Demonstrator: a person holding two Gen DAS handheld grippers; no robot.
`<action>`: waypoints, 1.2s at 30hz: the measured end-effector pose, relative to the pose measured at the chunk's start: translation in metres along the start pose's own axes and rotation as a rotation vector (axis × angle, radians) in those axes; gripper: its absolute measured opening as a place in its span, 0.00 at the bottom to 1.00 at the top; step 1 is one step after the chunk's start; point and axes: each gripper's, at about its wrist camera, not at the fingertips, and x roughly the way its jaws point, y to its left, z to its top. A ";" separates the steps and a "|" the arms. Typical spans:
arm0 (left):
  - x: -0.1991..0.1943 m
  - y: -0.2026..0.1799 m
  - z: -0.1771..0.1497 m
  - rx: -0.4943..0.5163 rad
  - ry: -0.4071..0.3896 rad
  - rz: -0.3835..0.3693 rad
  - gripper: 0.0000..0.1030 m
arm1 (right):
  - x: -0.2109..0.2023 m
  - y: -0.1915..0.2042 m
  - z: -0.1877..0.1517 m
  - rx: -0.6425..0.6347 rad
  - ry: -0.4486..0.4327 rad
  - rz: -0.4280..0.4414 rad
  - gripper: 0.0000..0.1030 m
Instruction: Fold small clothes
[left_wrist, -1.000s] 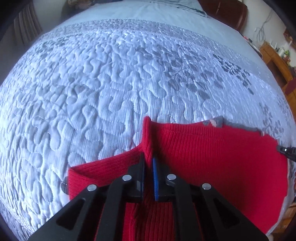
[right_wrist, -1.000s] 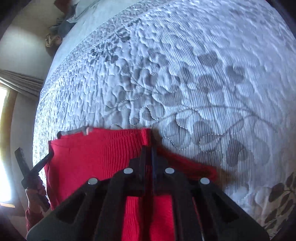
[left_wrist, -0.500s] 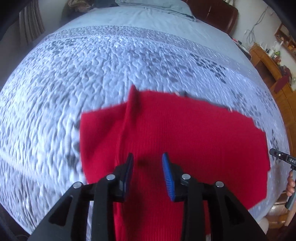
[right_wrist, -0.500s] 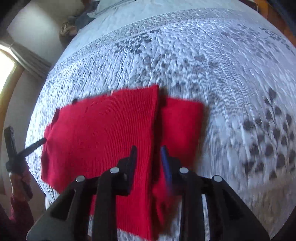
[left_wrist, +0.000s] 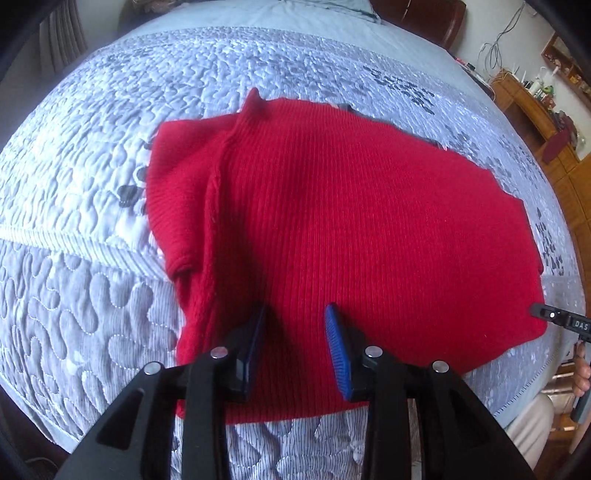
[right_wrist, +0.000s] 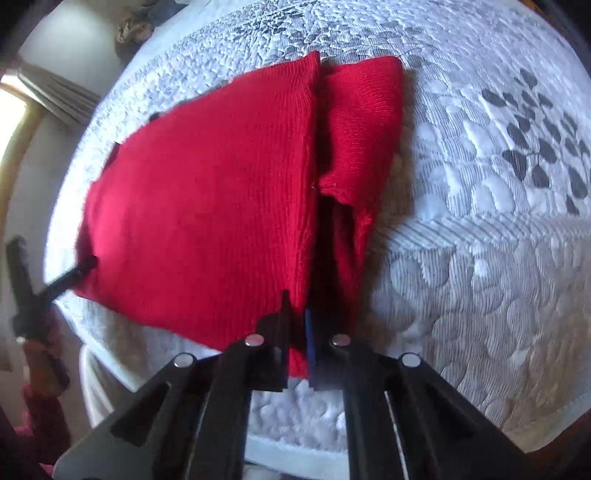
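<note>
A red ribbed knit garment (left_wrist: 351, 221) lies flat on the quilted bed, one sleeve folded along its left side. My left gripper (left_wrist: 295, 325) is open and empty above the garment's near hem. In the right wrist view the same garment (right_wrist: 207, 192) lies with a sleeve folded on its right side. My right gripper (right_wrist: 295, 317) has its jaws nearly closed, with the garment's near hem between them. The other gripper's tip (right_wrist: 74, 273) shows at the garment's left corner.
The grey-white quilted bedspread (left_wrist: 92, 277) with a leaf pattern covers the bed. A wooden cabinet (left_wrist: 535, 110) stands at the far right, a headboard behind. A curtain and window (right_wrist: 22, 122) are on the left in the right wrist view. The bed's edge is close below.
Both grippers let go of the upper fold and pulled back toward the near hem. The left gripper stays open; the right gripper has narrowed onto the hem.
</note>
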 end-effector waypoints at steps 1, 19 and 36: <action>0.000 0.002 0.000 -0.010 0.004 -0.006 0.33 | -0.005 0.001 0.000 0.000 -0.007 0.004 0.05; 0.007 -0.001 -0.002 -0.023 0.000 0.004 0.39 | 0.018 -0.011 -0.013 0.042 0.006 -0.054 0.04; -0.028 -0.042 0.018 0.047 -0.050 -0.051 0.50 | -0.030 0.005 0.012 0.052 -0.085 -0.119 0.51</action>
